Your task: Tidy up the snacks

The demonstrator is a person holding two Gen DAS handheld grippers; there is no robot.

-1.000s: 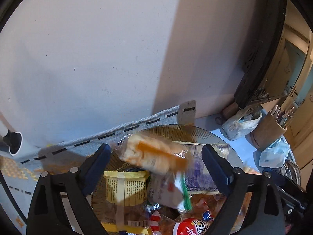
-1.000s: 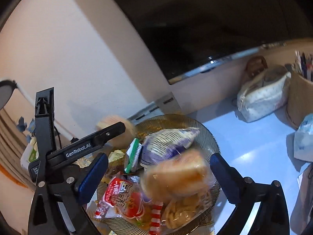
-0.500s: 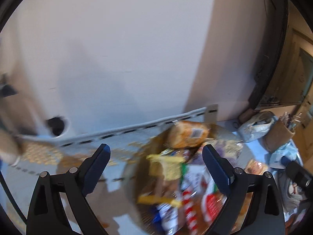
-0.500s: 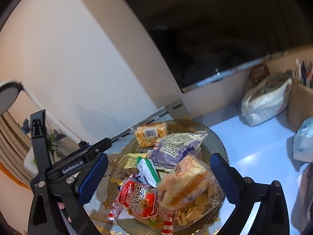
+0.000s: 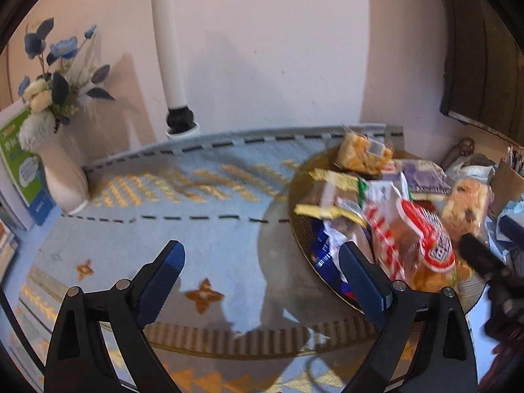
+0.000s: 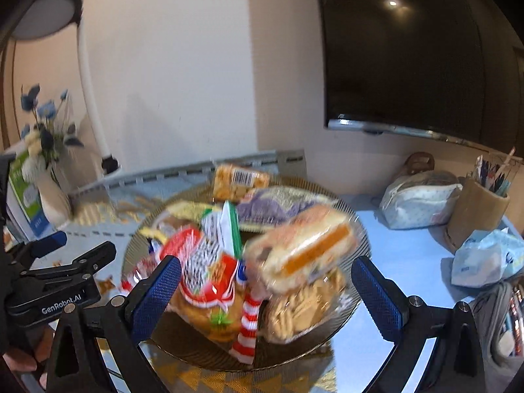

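The left gripper sits at the bottom of its own view with its blue-padded jaws spread wide and nothing between them but a bare stretch of the blue patterned cloth. The right gripper is just as wide open at the bottom of its view, holding nothing; the heap of snacks lies beyond its pads. All the snacks are piled on the round ribbed plate, which fills the centre of the right view and the right half of the left one. On top of the pile, right of centre, lies a wrapped sandwich (badly blurred), with a red-and-white bag at lower left of it, a purple packet behind, and an orange packet with a barcode at the plate's far edge. In the left view the red-and-white bag lies just past the right-hand finger. A vase of blue flowers stands at the left edge, a white lamp pole at upper centre. In the right view, a dark screen fills the upper right, with a white pouch and a pen cup below it.
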